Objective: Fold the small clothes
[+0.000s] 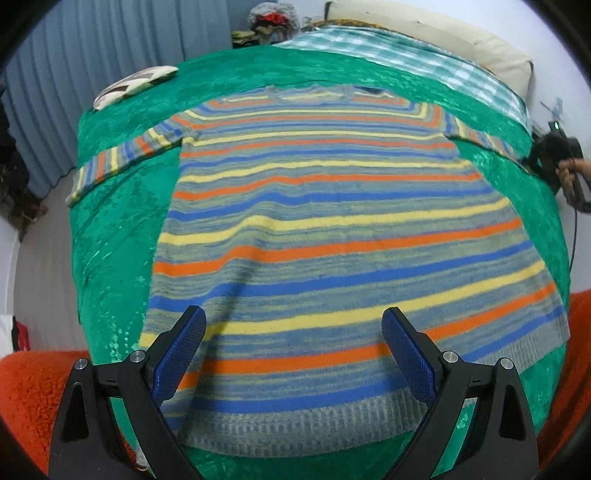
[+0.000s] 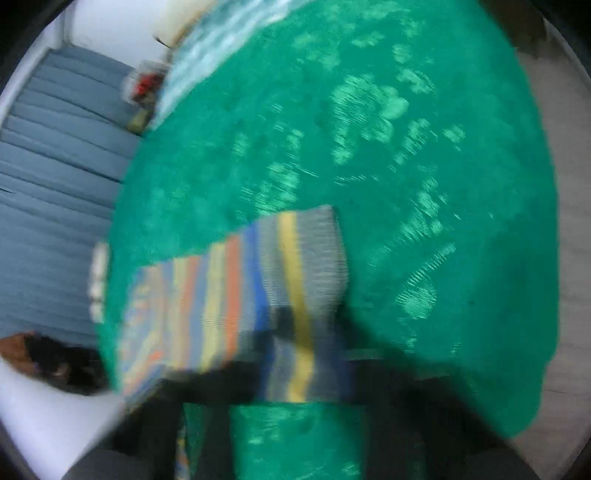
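Left tool (image 1: 293,354): held wide apart, nothing between its blue pads; it is poised just above the near hem of the sweater.
Near hem (image 1: 295,424): a grey ribbed band is seen lying flat across the near edge of the green blanket (image 1: 110,258), between the two open fingers.
Sweater (image 1: 332,229): a striped knit in orange, yellow, blue and grey is spread face-flat on the bed, hem near, collar far, both sleeves stretched out to left and right.
Handling: the knit is judged soft, light and limp, likely to stretch and sag if lifted by one point; it is not fragile, and the fuzzy surface should not slip from the pads.
Where to hold: the ribbed hem corners and the sleeve cuffs are judged the firmest places; a pinch through a single edge is best taken there.
Right sleeve (image 2: 258,288): its striped end and grey cuff are shown in the right wrist view, lying on the blanket.
Right tool (image 2: 295,354): only a dark blur is shown around the cuff; whether it is open or clamped on the sleeve cannot be told.
Far side: a checked cloth (image 1: 424,59) and a pillow (image 1: 443,33) are seen beyond the collar, with a small patterned cushion (image 1: 133,85) at the far left.
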A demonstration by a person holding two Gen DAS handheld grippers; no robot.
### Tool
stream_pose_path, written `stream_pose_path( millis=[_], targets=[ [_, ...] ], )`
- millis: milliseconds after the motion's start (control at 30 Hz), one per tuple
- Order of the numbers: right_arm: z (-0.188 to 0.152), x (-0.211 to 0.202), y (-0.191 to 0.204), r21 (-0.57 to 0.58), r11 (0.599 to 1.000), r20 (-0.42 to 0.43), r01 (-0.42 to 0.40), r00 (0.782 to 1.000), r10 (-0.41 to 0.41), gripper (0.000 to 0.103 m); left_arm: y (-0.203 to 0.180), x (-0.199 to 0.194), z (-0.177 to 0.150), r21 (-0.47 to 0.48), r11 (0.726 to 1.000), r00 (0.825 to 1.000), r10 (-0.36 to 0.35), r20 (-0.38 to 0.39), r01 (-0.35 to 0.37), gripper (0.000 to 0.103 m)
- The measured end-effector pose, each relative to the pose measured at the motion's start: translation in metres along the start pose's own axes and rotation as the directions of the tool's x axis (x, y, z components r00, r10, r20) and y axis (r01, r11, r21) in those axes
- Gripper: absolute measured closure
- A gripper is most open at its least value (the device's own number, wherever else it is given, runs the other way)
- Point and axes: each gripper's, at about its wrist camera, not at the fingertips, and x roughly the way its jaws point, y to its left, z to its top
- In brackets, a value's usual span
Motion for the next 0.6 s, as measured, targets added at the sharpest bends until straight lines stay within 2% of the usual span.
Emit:
stream_pose_path(
  millis=[67,133,200,233,267,333,433,533,567,600],
  targets=[
    [-0.002,-0.014,0.007,0.020,0.999,0.079,0.050,0.996,-0.051,0.100,-0.001,-0.003,-0.002,0.000,1.000,1.000,-0.015,0.009,0.015,0.006],
    [-0.005,-0.031,0.041,-0.079,0.982,0.161,0.174,0.974,-0.160,0.100,0.000,-0.006,-0.003,-0.004,0.999,0.999,-0.038,0.013,0.038,0.006],
    [-0.013,-0.041,0.099,-0.248,0.910,0.247,0.332,0.930,-0.272,0.100,-0.001,-0.008,-0.003,0.001,0.999,0.998,-0.053,0.017,0.053,0.006],
    [-0.022,-0.043,0.142,-0.353,0.843,0.296,0.406,0.903,-0.312,0.100,-0.001,-0.009,-0.003,0.006,0.998,0.998,-0.060,0.020,0.060,0.006],
    [-0.030,-0.042,0.173,-0.417,0.808,0.317,0.416,0.900,-0.300,0.100,-0.001,-0.010,-0.003,0.011,0.998,0.997,-0.066,0.025,0.066,0.006],
    [-0.045,-0.033,0.220,-0.505,0.779,0.296,0.371,0.923,-0.247,0.100,0.001,-0.014,-0.002,0.014,0.997,0.997,-0.070,0.035,0.070,0.006],
    [-0.075,0.001,0.292,-0.625,0.733,0.208,0.268,0.962,-0.174,0.100,0.009,-0.015,-0.001,-0.007,0.998,0.997,-0.069,0.036,0.069,0.006],
    [-0.096,0.044,0.329,-0.658,0.744,0.080,0.118,0.993,-0.086,0.100,0.019,-0.014,-0.002,-0.043,0.997,0.998,-0.060,0.031,0.062,0.006],
    [-0.102,0.058,0.336,-0.656,0.754,0.007,0.026,1.000,-0.029,0.099,0.021,-0.013,-0.002,-0.053,0.997,0.998,-0.062,0.029,0.063,0.006],
    [-0.109,0.069,0.339,-0.643,0.762,-0.073,-0.077,0.997,0.039,0.098,0.023,-0.012,-0.002,-0.063,0.996,0.998,-0.065,0.025,0.066,0.006]
  ],
)
